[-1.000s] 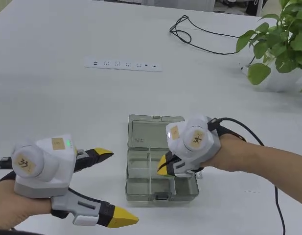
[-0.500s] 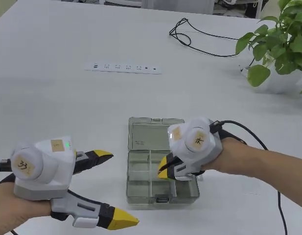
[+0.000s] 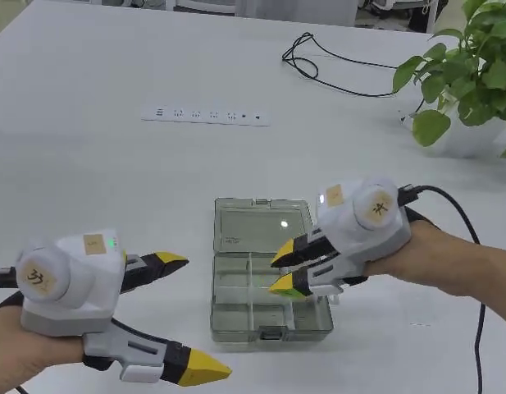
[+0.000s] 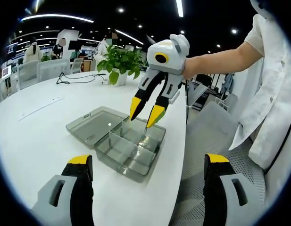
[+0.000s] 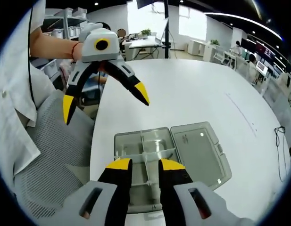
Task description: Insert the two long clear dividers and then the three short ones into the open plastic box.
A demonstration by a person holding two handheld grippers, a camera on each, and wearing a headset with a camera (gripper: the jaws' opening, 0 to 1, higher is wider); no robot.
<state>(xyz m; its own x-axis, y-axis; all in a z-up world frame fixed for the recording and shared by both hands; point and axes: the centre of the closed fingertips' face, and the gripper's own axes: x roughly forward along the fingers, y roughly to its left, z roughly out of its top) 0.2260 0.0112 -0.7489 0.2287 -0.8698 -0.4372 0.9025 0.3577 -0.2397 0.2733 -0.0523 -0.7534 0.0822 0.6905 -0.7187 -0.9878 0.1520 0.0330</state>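
Nearest, left tongs (image 3: 187,316) spread wide, empty. Beyond, the open plastic box (image 3: 228,322) rests on the desk (image 3: 113,180), clear dividers (image 3: 252,308) standing inside; right tongs (image 3: 285,271) hover above, narrowly parted. Dividers look light, thin, slippery, likely brittle: pinch the top edge.

This is an open-plan office: a broad white table (image 3: 72,164) carries a power strip (image 3: 205,112) at eleven o'clock, a loose black cable (image 3: 335,66) at twelve and a potted plant (image 3: 466,74) at two. Beyond it stand rows of desks (image 5: 145,42) with monitors (image 5: 261,49) and office chairs (image 4: 29,70), under recessed ceiling lights (image 4: 179,6).
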